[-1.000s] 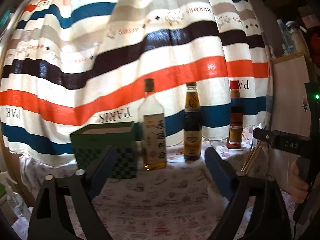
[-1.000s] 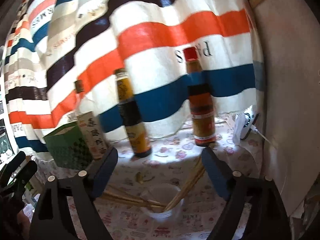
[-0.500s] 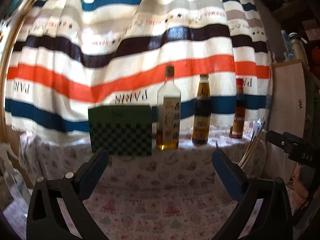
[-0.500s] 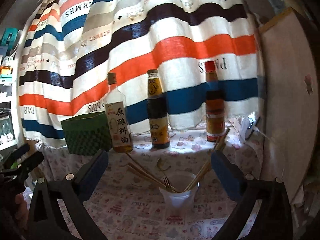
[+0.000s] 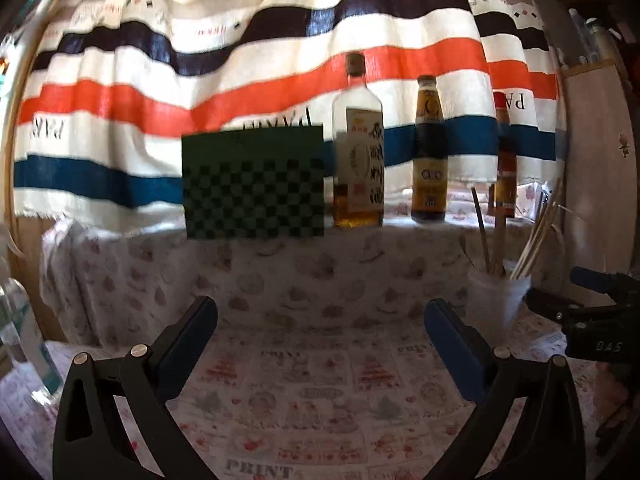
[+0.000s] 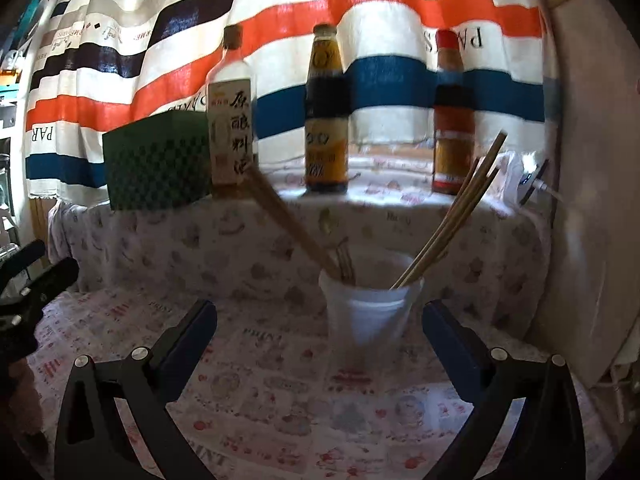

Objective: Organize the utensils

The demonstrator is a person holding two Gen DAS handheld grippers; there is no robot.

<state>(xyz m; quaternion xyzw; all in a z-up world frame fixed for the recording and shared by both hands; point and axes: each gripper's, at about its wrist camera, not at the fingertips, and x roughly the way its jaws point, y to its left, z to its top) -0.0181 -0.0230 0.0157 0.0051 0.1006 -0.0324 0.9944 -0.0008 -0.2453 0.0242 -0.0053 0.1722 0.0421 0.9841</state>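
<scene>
Both claws were held wide apart with nothing between the pads. The left claw was hovered over the printed cloth of the desk, fingers spread, front-middle area. The right claw was likewise spread, pointed at a white plastic cup that stood just ahead of its fingertips, not touched. The cup was seen near the right edge of the desk, ahead of a raised cloth-covered step at the rear. Wooden chopsticks were leaned in the cup toward the right, another bundle of chopsticks was leaned toward the left, and a dark fork-like utensil was stood between them; its exact type could not be told. In the left wrist view the same cup was seen at the right, with the right claw's black tips just beside it. On the rear step, along the back edge, a green checkered box was seen at the left, then a clear bottle with amber liquid, a dark bottle with yellow label, and a red-capped bottle, all upright and apart. A striped cloth was hung behind them. A white plug with cable was seen at the right rear corner.
</scene>
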